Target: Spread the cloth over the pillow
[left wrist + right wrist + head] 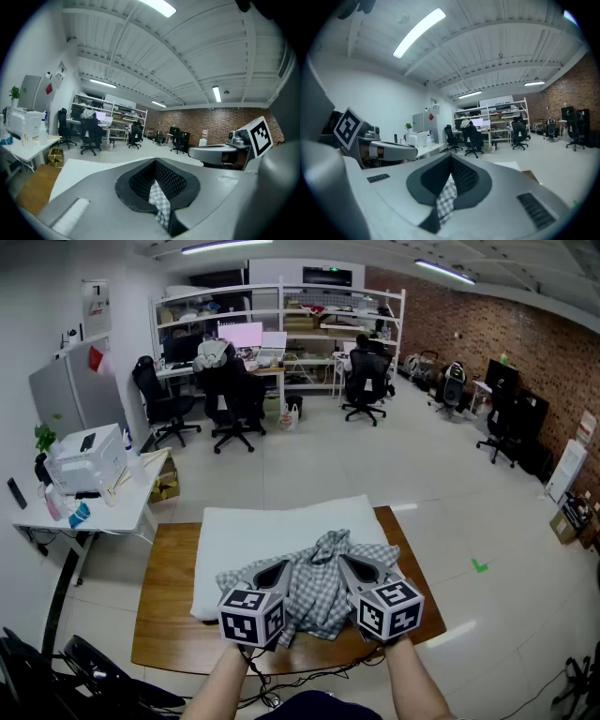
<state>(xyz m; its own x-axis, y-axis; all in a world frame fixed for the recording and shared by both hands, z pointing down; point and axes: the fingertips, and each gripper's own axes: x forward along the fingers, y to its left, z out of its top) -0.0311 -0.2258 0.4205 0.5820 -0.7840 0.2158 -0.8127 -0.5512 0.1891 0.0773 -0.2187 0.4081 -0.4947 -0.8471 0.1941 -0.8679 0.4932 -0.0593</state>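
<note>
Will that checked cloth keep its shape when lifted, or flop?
Probably flops: the checked cloth lies bunched in soft folds on the pillow. Likely light, since it's thin enough to pinch flat inside both the left gripper and right gripper.

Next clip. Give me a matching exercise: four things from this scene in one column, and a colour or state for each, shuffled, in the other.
Column one
1. cloth
2. pillow
3. table
4. left claw

Column two
A. brown wood
B. shut on a checked fold
C. white, lying flat on the table
D. grey-and-white checked, bunched up

Pairs: 1-D, 2-C, 3-A, 4-B
</note>
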